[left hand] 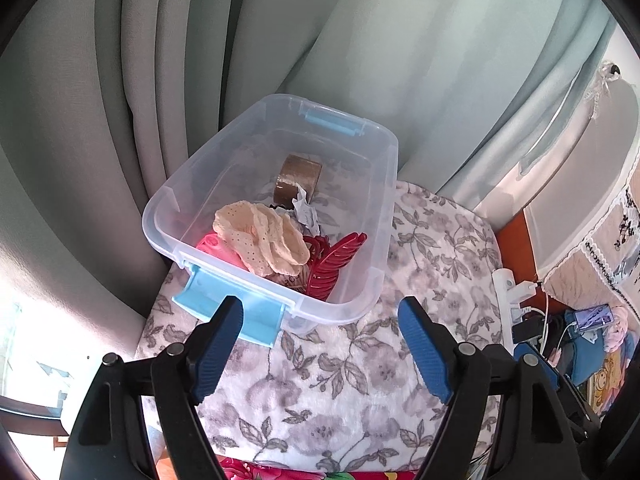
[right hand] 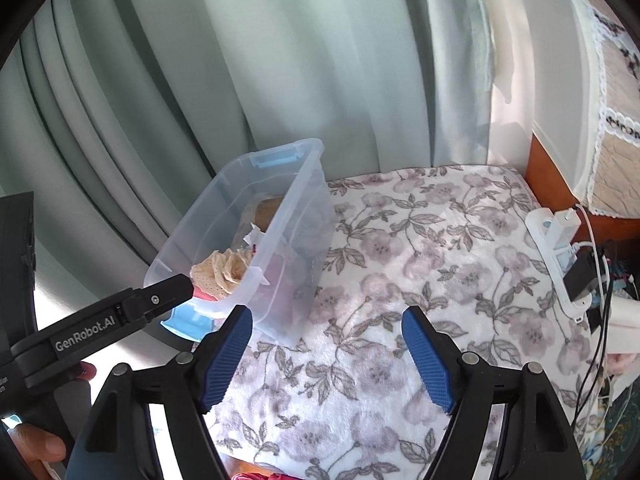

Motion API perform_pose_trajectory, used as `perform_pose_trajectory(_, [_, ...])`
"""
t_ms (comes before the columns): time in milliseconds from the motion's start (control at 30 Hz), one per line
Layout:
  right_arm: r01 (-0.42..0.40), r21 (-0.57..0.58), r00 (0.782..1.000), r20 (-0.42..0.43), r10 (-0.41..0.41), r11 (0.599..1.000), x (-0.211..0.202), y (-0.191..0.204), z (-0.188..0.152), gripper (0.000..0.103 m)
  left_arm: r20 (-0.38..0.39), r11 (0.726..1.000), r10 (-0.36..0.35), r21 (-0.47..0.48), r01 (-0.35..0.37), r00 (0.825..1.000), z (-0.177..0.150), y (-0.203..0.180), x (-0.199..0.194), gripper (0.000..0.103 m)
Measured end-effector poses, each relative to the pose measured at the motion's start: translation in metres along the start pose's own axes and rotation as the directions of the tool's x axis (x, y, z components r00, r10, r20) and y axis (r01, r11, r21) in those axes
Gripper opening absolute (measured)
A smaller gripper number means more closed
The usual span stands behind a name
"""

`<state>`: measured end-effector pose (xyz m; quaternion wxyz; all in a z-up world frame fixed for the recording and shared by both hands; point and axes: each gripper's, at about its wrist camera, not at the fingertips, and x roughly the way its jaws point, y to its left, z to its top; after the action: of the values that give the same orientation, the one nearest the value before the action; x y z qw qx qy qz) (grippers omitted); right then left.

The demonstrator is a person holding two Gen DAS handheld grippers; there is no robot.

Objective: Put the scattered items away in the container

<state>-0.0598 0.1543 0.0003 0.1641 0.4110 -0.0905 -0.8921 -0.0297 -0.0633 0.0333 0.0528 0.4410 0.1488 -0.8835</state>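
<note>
Clear container (left hand: 372, 216) at frame centre holds all visible items; floral surface (left hand: 320, 400) bare; both claws (left hand: 320, 316) (right hand: 327, 322) spread, empty.

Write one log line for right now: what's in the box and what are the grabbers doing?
container: tape roll, lace cloth, red hair claw inside | left gripper: open, empty | right gripper: open, empty

Soft white floral-print fleece blanket surface (left hand: 432, 240) under both finger pairs, clear plastic blue-latched container (left hand: 376, 208) ahead-left on it.
</note>
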Motion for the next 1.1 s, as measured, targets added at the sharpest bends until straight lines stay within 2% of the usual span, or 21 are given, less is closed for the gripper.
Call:
perform_pose_trajectory(100, [0.010, 0.009, 1.000, 0.004, -0.010, 1.000, -0.003, -0.008, -0.005, 0.082, 0.003, 1.000, 0.006, 0.008, -0.006, 1.000, -0.006, -0.004, 0.002, 0.080])
perform_pose_trajectory(267, [-0.001, 0.025, 1.000, 0.013, 0.001, 1.000, -0.005, -0.017, -0.014, 0.099, 0.003, 0.999, 0.012, 0.034, -0.012, 1.000, -0.017, -0.009, 0.006, 0.081])
perform_pose_trajectory(600, [-0.016, 0.055, 1.000, 0.013, 0.016, 0.998, -0.004, -0.029, -0.023, 0.101, -0.005, 0.998, 0.021, 0.063, -0.021, 1.000, -0.028, -0.018, 0.010, 0.081])
perform_pose_trajectory(1100, [-0.018, 0.043, 1.000, 0.001, 0.018, 0.999, -0.002, -0.027, -0.027, 0.103, 0.045, 0.993, 0.026, 0.112, -0.031, 0.999, -0.032, -0.025, 0.006, 0.081])
